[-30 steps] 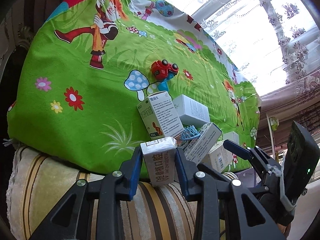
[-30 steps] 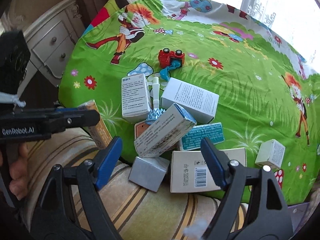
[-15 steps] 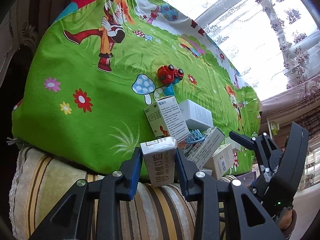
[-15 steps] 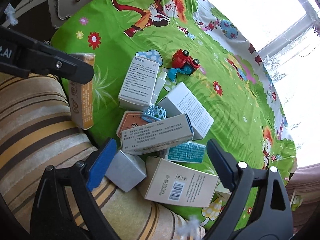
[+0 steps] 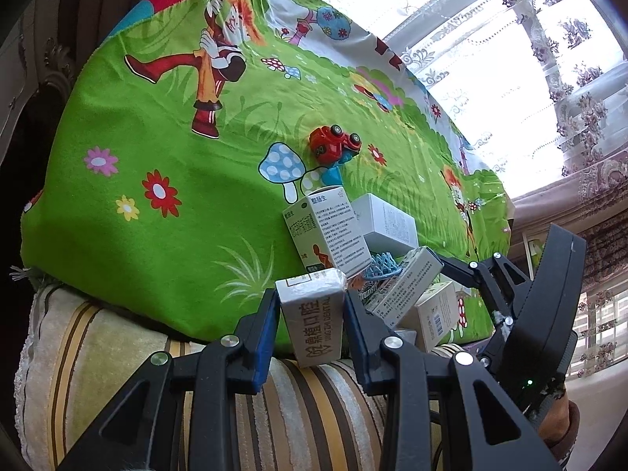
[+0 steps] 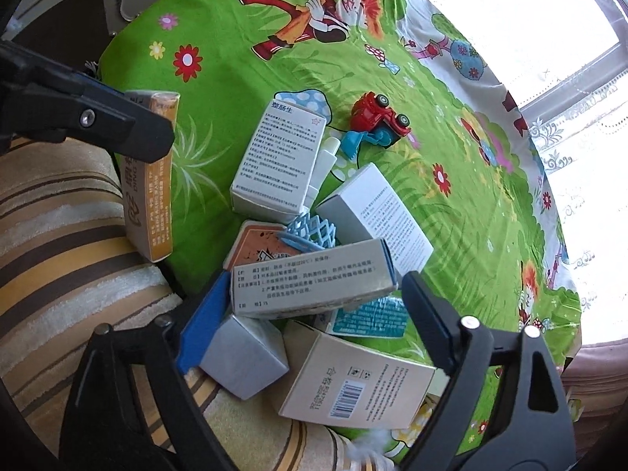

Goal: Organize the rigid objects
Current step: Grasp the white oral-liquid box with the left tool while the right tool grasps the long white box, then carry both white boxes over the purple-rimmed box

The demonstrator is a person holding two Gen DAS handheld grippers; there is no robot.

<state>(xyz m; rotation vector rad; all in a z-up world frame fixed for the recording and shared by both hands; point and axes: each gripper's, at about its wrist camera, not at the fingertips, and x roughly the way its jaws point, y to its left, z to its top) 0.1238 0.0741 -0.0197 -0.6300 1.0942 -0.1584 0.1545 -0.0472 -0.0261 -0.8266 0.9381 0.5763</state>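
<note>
A tall carton with an orange side (image 5: 312,324) is clamped between the blue pads of the left gripper (image 5: 312,329), held upright at the near edge of the green cartoon cloth (image 5: 165,212), over the striped cushion (image 5: 129,357). The right gripper (image 6: 314,316) is spread wide, its fingers set to either side of the white box with a blue end (image 6: 310,280) that lies tilted on top of the heap; no contact with it can be made out. The step in hand is judged to be the picking apart of the pile, one carton already lifted clear. For the next move, a closing on the tilted box is called for, with care that the grey cube (image 6: 245,357) and the barcoded box (image 6: 357,382) below are not dragged along. Much of the orange card (image 6: 255,243) and the teal packet (image 6: 373,318) is covered by other boxes, and a place for sorted items is not shown. The red toy car (image 6: 376,115) lies apart, overturned.
</note>
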